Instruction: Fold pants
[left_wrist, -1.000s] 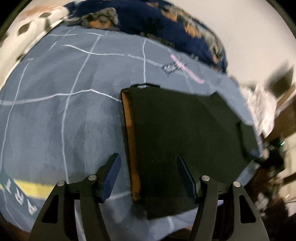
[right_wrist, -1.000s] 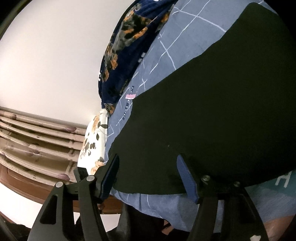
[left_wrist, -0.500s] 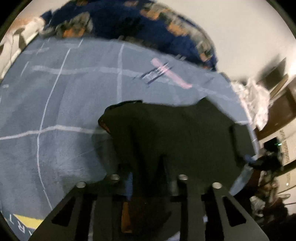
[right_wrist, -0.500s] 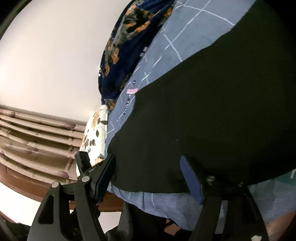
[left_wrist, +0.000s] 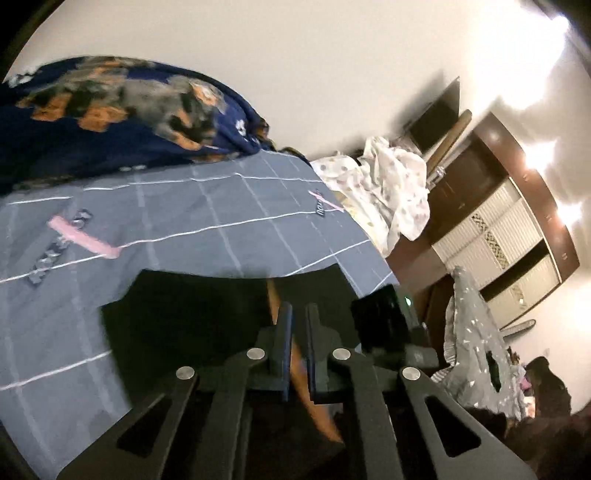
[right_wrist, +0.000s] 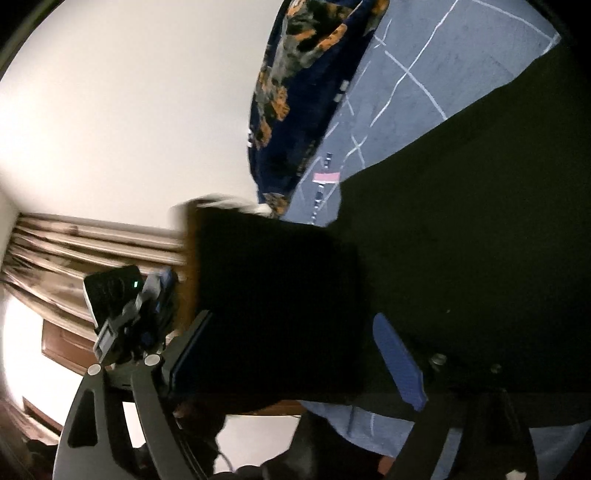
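The black pants (left_wrist: 192, 306) lie on the blue checked bedsheet (left_wrist: 221, 206). My left gripper (left_wrist: 298, 308) is shut on their edge, and the orange lining (left_wrist: 275, 295) shows between the fingers. In the right wrist view that lifted fold (right_wrist: 273, 280) hangs in the air over the flat part of the pants (right_wrist: 480, 240). The left gripper (right_wrist: 122, 306) holds it from the left. My right gripper (right_wrist: 293, 321) is low at the bed's near edge, jaws opening wide. The fold hangs between its blue pads (right_wrist: 397, 362), which do not press on it.
A dark blue blanket with orange patches (left_wrist: 110, 122) is heaped along the far side of the bed, against a white wall. A white cloth heap (left_wrist: 388, 188), a brown wardrobe (left_wrist: 498, 221) and a silver cloth (left_wrist: 472, 332) stand beyond the bed's end. Curtains (right_wrist: 92, 240) hang on the other side.
My left gripper shut on the pants' orange-lined edge, rose and carried it across towards the right gripper. The fold now hangs in the right wrist view. The right jaws spread wider.
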